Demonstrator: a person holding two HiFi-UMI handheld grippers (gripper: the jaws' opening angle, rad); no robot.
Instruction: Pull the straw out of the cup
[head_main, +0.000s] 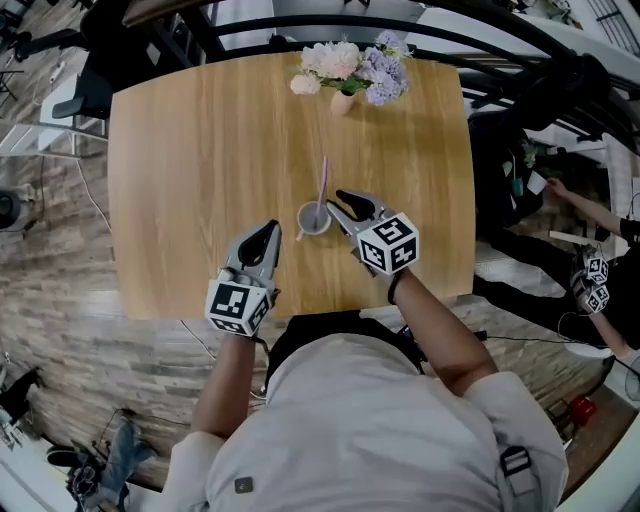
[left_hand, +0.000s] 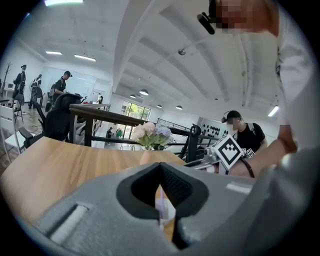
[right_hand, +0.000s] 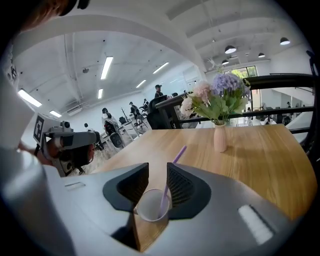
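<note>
The right gripper (right_hand: 156, 174) is released, its jaws parted and holding nothing. Just past its tips the cup (right_hand: 150, 206) stands on the table (head_main: 180, 150), framed in the gap. The purple straw (right_hand: 173, 165) sits in the cup and leans up across that gap, close by the right-hand pad; whether it touches cannot be told. The left gripper (left_hand: 160, 167) is clenched tip to tip on nothing, with the cup ahead of it and a little to its right, nearer the right gripper. Farther ahead of both, a vase of flowers (right_hand: 219, 135) stands at the table's far edge.
</note>
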